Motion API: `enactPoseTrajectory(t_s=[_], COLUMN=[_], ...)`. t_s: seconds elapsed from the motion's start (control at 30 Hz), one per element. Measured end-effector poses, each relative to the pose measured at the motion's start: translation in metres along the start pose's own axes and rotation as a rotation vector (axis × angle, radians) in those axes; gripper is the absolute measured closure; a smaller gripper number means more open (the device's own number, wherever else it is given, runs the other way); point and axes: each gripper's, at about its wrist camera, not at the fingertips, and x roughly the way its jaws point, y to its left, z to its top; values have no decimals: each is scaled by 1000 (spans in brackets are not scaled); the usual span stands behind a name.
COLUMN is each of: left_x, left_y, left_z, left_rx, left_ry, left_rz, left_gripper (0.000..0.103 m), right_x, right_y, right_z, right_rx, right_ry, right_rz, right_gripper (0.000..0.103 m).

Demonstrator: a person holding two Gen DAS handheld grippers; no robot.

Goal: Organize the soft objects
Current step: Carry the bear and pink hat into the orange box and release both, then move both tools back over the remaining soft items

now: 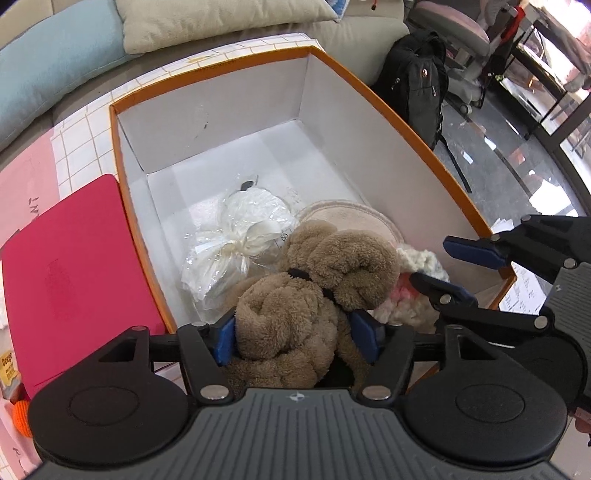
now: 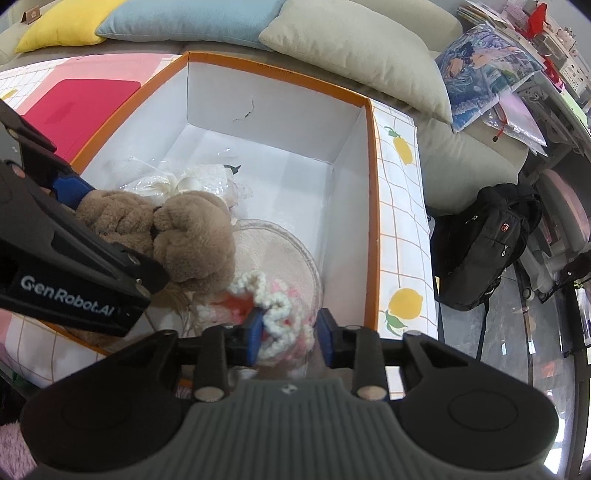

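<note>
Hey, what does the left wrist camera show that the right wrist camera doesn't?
Only the left wrist view shows the left tongs straddling the brown plush from behind, and an orange object at the lower left edge.

Only the right wrist view shows the right tongs around the pink-and-white knitted item, a yellow cushion, and the lemon prints on the cloth.

Both show the orange-rimmed box, the plastic-wrapped white bundle, the round beige mat, the red lid and the black backpack.

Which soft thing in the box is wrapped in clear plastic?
The white bundle behind the brown knotted plush; the plush, round pad and pink-white yarn piece are bare.
</note>
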Motion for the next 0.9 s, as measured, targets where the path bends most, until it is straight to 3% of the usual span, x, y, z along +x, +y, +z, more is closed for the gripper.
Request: enactPoseTrajectory(t_s=[0.1, 0.27, 0.4, 0.5, 0.63, 0.9], left_x=[-6, -28, -53, -72, -94, -125], left_y=[2, 8, 11, 12, 17, 41], left_z=[4, 6, 6, 5, -1, -39], left_rx=[-17, -15, -21, -22, -11, 7], left_ry=[-14, -78, -160, -222, -297, -448], left_rz=[-18, -52, -87, -104, -110, -59], left_gripper=[17, 15, 15, 14, 14, 14], right_x=[-1, -12, -27, -39, -60, -98], right_y=[-1, 1, -1, 1, 6, 38], right_z=[3, 7, 10, 11, 13, 5], right_rx=[-2, -11, 24, 40, 65, 184], right_ry=[14, 34, 30, 20, -42, -283], right_rz=[-8, -27, -32, -48, -100, -142], right_gripper=[51, 44, 28, 28, 28, 25])
